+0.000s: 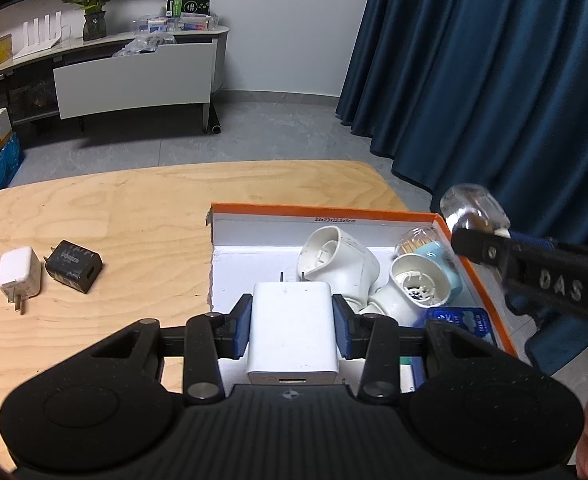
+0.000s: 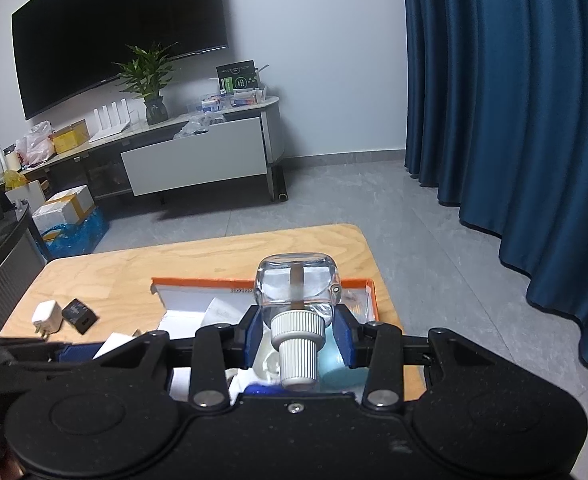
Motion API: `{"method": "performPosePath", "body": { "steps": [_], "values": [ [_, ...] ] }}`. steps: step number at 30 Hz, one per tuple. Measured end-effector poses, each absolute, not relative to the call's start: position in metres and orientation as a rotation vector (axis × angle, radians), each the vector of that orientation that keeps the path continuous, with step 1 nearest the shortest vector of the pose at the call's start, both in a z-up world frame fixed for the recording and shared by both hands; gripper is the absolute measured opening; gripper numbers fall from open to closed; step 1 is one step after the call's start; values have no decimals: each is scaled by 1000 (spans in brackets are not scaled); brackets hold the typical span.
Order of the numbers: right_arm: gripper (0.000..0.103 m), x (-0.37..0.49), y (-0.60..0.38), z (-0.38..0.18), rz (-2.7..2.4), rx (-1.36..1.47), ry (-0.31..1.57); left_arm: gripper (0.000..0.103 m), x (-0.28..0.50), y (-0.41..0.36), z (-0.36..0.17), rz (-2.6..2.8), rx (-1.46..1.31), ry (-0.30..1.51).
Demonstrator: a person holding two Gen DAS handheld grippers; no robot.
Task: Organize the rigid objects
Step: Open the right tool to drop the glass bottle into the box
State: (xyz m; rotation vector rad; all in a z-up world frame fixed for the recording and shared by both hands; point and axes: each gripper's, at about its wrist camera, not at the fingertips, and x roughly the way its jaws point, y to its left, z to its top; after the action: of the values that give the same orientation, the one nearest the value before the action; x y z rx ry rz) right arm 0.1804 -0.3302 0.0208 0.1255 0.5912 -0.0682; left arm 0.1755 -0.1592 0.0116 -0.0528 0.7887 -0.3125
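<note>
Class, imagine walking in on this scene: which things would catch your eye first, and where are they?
The left claw grips a white charger over the orange-rimmed box. The right claw holds a clear bottle by its white ribbed cap above the same box. Two smaller chargers, white and black, lie side by side on the wooden table.

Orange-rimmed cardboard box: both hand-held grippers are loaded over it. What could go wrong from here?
1. The box already holds two white round plastic adapters; the white rectangular charger in the left hand-held gripper may land on them and tip.
2. The clear glass bottle with the white ribbed cap in the right hand-held gripper is gripped only near its neck; it could slip or swivel.
3. Both grippers are close together and might collide.
</note>
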Motion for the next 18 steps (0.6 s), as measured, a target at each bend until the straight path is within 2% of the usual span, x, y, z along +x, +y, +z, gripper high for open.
{"method": "performPosePath", "body": {
  "steps": [1, 3, 18],
  "values": [
    [50, 186, -332, 19, -67, 127, 591, 41, 176, -160, 11, -313, -52, 791],
    [60, 192, -338, 17, -63, 142, 597, 41, 177, -160, 10, -313, -48, 794],
    [63, 154, -348, 33, -79, 181, 518, 41, 187, -169, -1, -356, -68, 815]
  ]
}}
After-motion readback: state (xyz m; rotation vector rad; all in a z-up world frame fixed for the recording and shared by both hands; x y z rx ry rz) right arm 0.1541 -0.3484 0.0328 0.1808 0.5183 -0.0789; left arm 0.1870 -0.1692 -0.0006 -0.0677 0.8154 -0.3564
